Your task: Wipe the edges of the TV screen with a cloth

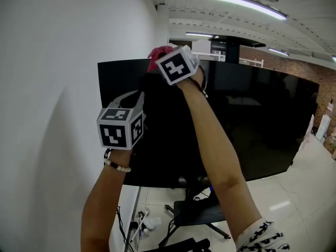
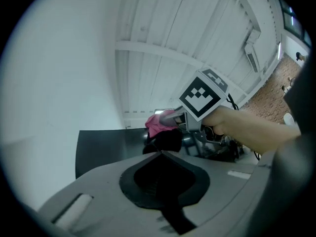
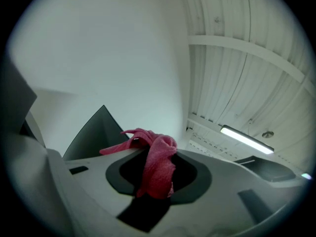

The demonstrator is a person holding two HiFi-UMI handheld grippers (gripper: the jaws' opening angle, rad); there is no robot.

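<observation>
A big black TV screen [image 1: 252, 119] stands on a floor stand beside a white wall. My right gripper [image 1: 157, 62] is up at the TV's top edge near its left corner, shut on a pink-red cloth [image 1: 156, 53]. In the right gripper view the cloth [image 3: 158, 162] hangs bunched from the closed jaws [image 3: 155, 154], with the TV's top corner [image 3: 96, 132] just beyond. My left gripper [image 1: 143, 91] is lower, in front of the screen's left part, holding nothing. The left gripper view shows its jaws [image 2: 162, 154] together, pointing up at the right gripper [image 2: 170, 120] and the cloth [image 2: 158, 124].
The white wall [image 1: 52, 88] runs close along the TV's left side. The stand's base [image 1: 199, 211] and loose cables with a power strip [image 1: 139, 222] lie on the tiled floor below. A brick wall [image 1: 315, 67] is far right, with ceiling lights [image 1: 247, 4] overhead.
</observation>
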